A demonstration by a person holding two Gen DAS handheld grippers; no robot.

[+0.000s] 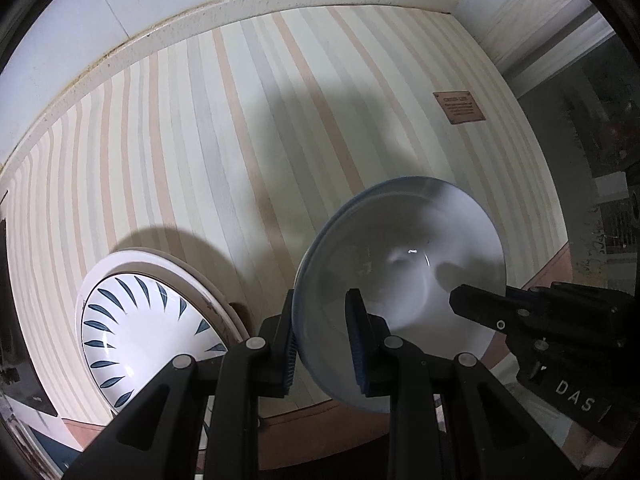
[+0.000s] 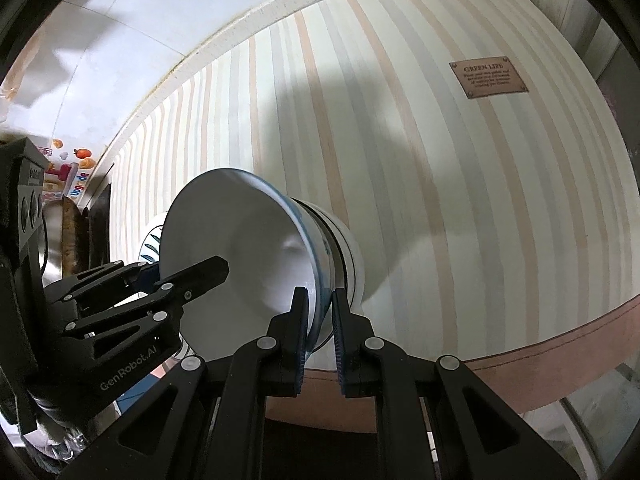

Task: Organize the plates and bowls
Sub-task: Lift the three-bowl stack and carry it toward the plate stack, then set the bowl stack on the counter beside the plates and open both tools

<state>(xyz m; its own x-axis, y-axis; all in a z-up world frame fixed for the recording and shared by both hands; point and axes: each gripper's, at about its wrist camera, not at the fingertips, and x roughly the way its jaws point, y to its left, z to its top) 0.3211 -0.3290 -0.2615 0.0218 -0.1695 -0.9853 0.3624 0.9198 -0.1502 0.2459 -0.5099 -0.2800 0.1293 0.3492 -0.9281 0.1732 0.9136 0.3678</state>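
A white bowl [image 1: 404, 272] with a blue-banded outside is held above the striped tablecloth [image 1: 224, 128] by both grippers. My left gripper [image 1: 324, 340] is shut on its left rim. My right gripper [image 1: 476, 304] comes in from the right and grips the opposite rim. In the right wrist view my right gripper [image 2: 320, 324] is shut on the bowl [image 2: 240, 248] rim, and my left gripper [image 2: 188, 272] holds the far rim. A white plate with blue leaf marks [image 1: 148, 332] lies at lower left on a larger plain plate.
A brown label [image 2: 486, 78] lies on the tablecloth at the back right. The table's pink border [image 2: 560, 344] and edge run near me. Dark objects and colourful stickers [image 2: 68, 176] stand at the left. A wall closes the back.
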